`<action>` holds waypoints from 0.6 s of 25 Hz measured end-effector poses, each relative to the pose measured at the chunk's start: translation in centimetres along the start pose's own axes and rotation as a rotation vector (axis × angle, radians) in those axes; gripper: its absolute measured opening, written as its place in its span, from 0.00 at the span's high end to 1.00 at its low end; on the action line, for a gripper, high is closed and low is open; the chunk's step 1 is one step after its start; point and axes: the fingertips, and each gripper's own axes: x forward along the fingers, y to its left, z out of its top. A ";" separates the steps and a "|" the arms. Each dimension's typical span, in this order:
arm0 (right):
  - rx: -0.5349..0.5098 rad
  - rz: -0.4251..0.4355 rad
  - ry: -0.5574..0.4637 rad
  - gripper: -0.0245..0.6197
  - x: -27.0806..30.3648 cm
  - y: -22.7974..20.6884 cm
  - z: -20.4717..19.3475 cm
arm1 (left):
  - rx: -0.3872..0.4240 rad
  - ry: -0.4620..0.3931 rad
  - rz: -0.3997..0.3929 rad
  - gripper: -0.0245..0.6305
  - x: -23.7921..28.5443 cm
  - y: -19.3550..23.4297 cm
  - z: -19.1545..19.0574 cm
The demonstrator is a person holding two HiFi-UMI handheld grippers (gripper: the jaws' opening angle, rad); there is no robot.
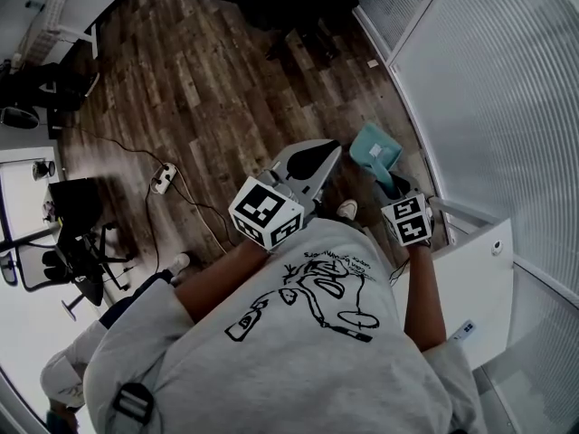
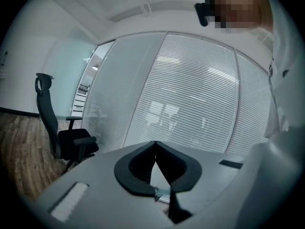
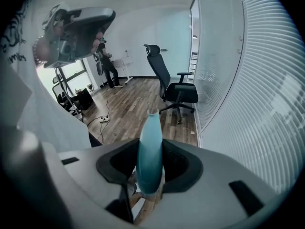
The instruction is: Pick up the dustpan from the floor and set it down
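Right tool [image 3: 150,143] pinches the teal dustpan [image 3: 150,168] over wood floor [image 1: 208,89]; left tool [image 2: 155,144] pressed together.

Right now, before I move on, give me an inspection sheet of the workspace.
Surface: dark wooden floor.
Job's things: teal dustpan, handle clamped in the right gripper, apparently off the floor.
Clutter: small pale scrap by the glass wall.
Grippers: right gripper jaws shut on the dustpan handle; left gripper jaws together, empty.
Cables: power strip, its cable trailing across the floor.
Surroundings: blinds behind the glass wall, black office chair, white cabinet, a person standing far off.
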 end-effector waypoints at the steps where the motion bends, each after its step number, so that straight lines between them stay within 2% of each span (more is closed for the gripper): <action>1: 0.004 -0.001 -0.007 0.76 -0.3 -0.1 0.4 | 0.000 -0.001 0.000 0.96 0.0 0.0 0.1; 15: 0.018 -0.004 -0.087 0.76 -5.0 0.1 5.7 | 0.002 -0.015 -0.008 0.96 0.4 0.3 1.0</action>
